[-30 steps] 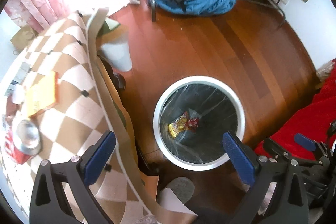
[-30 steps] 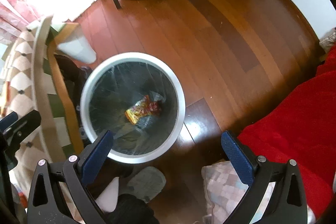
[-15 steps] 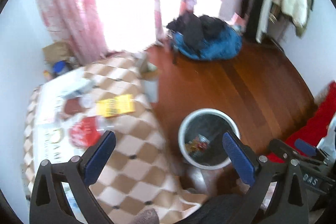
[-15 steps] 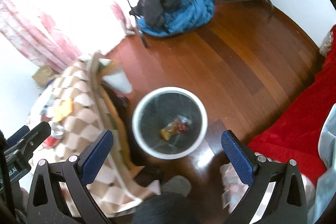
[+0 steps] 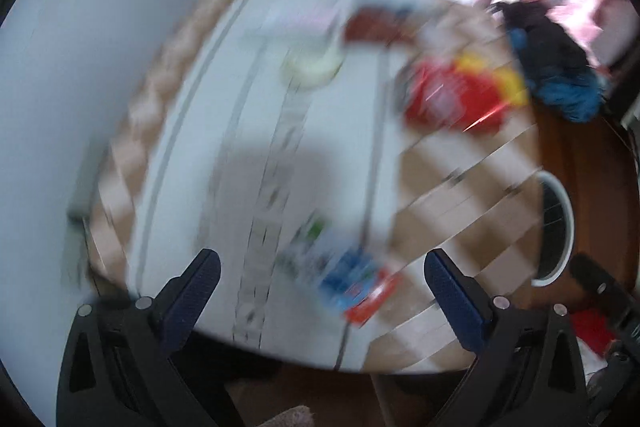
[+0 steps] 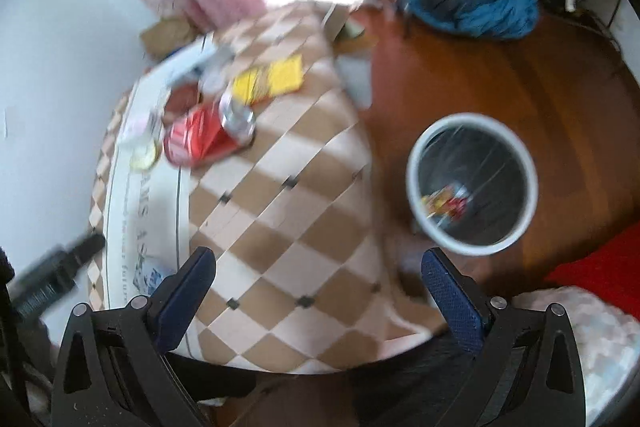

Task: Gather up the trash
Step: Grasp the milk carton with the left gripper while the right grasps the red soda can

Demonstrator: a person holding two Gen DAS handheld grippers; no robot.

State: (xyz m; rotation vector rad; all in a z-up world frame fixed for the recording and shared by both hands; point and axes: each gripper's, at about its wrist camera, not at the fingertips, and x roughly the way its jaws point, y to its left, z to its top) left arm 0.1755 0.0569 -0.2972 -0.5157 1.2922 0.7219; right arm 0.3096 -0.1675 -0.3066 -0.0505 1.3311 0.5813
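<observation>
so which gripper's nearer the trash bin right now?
Right, as far as the views show. The right gripper has the trash bin just ahead to its right; the left gripper faces the table, bin at its far right edge.

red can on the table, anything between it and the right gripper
Nothing visible blocks it. The red can lies on the checkered tablecloth, with only bare cloth between it and the open, empty right gripper. A yellow packet lies beyond it.
</observation>
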